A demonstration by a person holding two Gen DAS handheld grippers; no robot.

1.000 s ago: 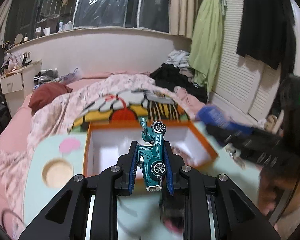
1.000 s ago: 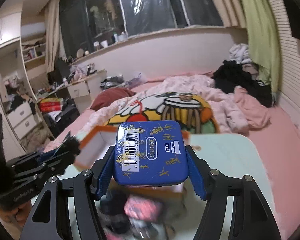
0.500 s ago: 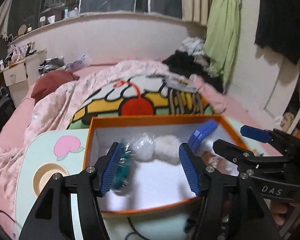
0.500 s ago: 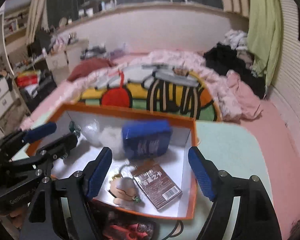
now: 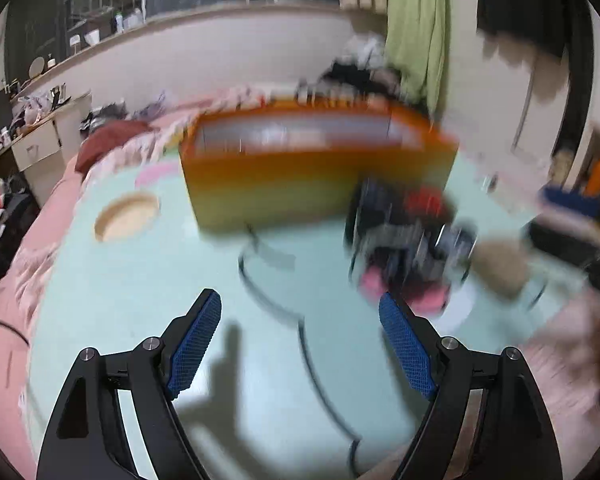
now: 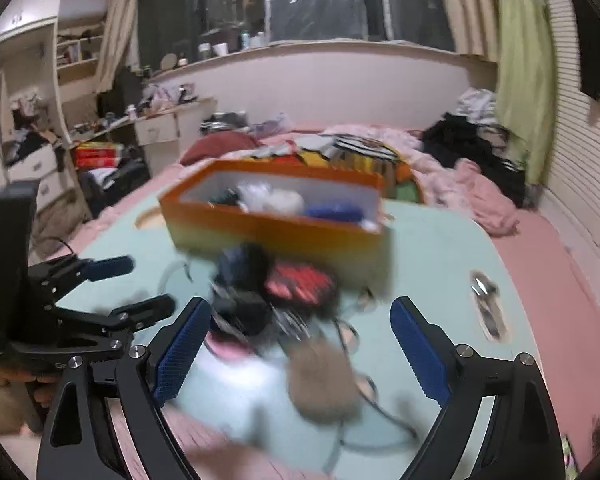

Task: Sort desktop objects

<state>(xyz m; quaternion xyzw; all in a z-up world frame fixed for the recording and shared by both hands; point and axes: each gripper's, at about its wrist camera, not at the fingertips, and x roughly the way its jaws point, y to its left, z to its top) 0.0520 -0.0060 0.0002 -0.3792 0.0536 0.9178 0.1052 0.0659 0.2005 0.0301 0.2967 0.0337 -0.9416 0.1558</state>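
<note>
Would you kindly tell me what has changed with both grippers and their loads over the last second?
Both let go: the left gripper released the teal toy car and the right gripper the blue tin, which now lies in the orange box. The car cannot be made out through the blur. Both grippers, open and empty, have pulled back from over the box to the table's near side. The box and the clutter pile stayed put.

A second ago the left gripper (image 5: 300,344) clamped a teal toy car and the right gripper (image 6: 300,352) a blue tin; now both stand wide apart with nothing between their pads. The tin (image 6: 332,213) lies inside the orange box (image 6: 276,220). Both grippers have pulled back from above the box and now hang over the table (image 5: 140,288), near the blurred pile (image 6: 276,304) in front of it.
</note>
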